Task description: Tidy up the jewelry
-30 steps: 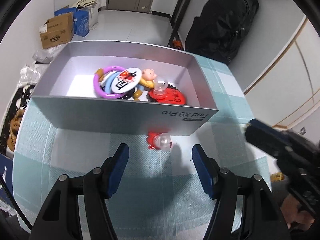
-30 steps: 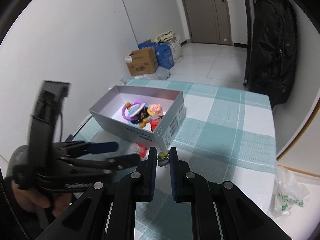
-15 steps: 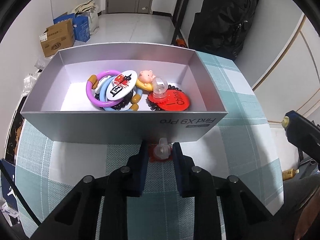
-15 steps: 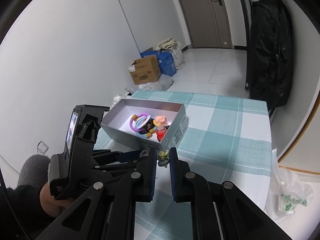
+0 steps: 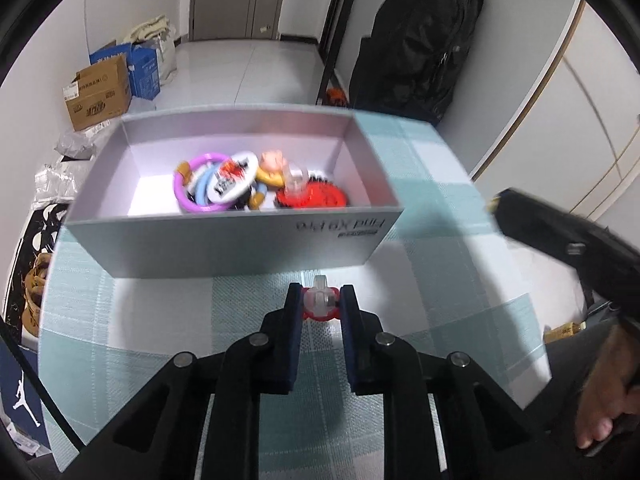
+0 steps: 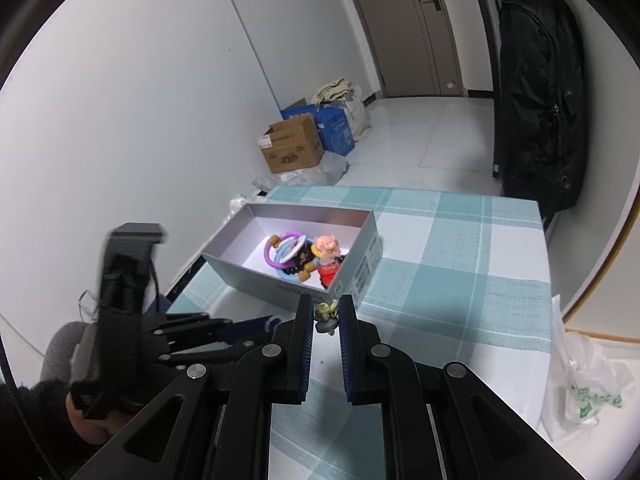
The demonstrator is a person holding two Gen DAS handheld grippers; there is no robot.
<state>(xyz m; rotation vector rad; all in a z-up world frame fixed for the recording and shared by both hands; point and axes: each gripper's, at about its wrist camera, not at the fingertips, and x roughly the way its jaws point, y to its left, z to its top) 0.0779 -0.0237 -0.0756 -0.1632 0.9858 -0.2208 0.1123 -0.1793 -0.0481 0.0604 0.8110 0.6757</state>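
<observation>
Lower centre of the left wrist view: left gripper [image 5: 320, 305], its jaws having just been closing, now pinched on a small red charm with a clear cap [image 5: 319, 304], held just in front of the near wall of the grey box [image 5: 224, 240]. By the look of it the charm is caught low and close to the box so that a short lift will carry it over the rim. Upper centre: box interior, holding a purple ring [image 5: 196, 184], a white oval badge [image 5: 234, 178], a pink pig figure [image 5: 272, 162] and a red disc [image 5: 316, 196] — the pieces already gathered, blurred in this frame. Underneath: teal checked tablecloth [image 5: 440, 216]. Right edge: the other tool and a hand [image 5: 604, 408], partly cut off.

Lower centre of the right wrist view: right gripper [image 6: 325, 316], jaws pressed narrowly together on a small olive-green trinket [image 6: 326, 312], kept clear of the cloth and near the box corner, probably waiting its turn to go in. Middle of the frame: the same box with its coloured contents. Lower left: the left tool, dark, reaching toward the box front. Far right: a white plastic bag [image 6: 584, 392] — not part of the task.
</observation>
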